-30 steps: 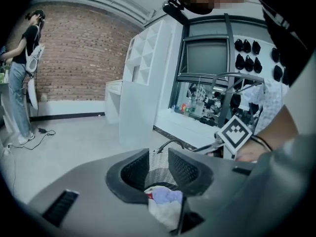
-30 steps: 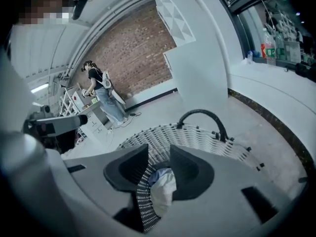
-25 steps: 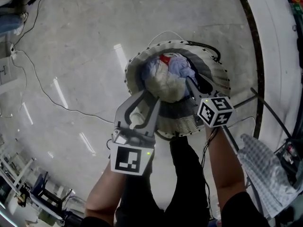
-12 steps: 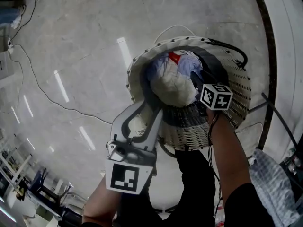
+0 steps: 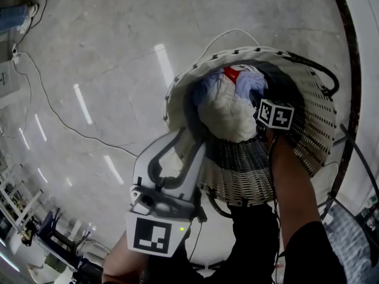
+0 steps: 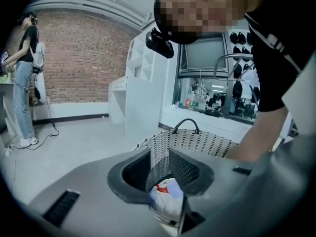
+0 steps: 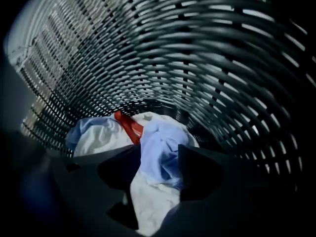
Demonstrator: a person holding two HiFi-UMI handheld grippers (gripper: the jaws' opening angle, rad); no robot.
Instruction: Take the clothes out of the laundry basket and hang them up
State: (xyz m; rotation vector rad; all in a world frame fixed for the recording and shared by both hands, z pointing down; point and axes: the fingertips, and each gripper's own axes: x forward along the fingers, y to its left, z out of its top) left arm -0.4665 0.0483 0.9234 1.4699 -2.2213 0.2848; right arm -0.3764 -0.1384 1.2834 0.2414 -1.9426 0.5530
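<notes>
Woven laundry basket [image 5: 309, 136] holds white, blue, red clothes [image 5: 228, 116]

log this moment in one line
left gripper: clamped on laundry basket rim | right gripper: in basket, jaws just opening, blue garment between, ungripped

Right gripper view: very dim. The right gripper [image 7: 158, 164] has just been opening its jaws, with a pale blue crumpled garment [image 7: 160, 152] between them. The dark fingers [image 7: 205, 174] cover the garment's lower sides, so contact can't be told.

Head view: those fingers are lost inside the white woven laundry basket [image 5: 243, 173]. Only the black-and-white marker cube [image 5: 275, 114] shows, beside the heap of cream, blue and red clothes [image 5: 228, 114]. The basket's bottom is buried under the heap. A pale checked cloth [image 5: 350, 241] is cut by the frame's bottom right corner.

Left gripper view: the gripper's own grey body hides most of the heap. A standing person in jeans [image 6: 23, 78] is clipped at the left edge. The small items on the far counter [image 6: 207, 101] are too small to identify.
</notes>
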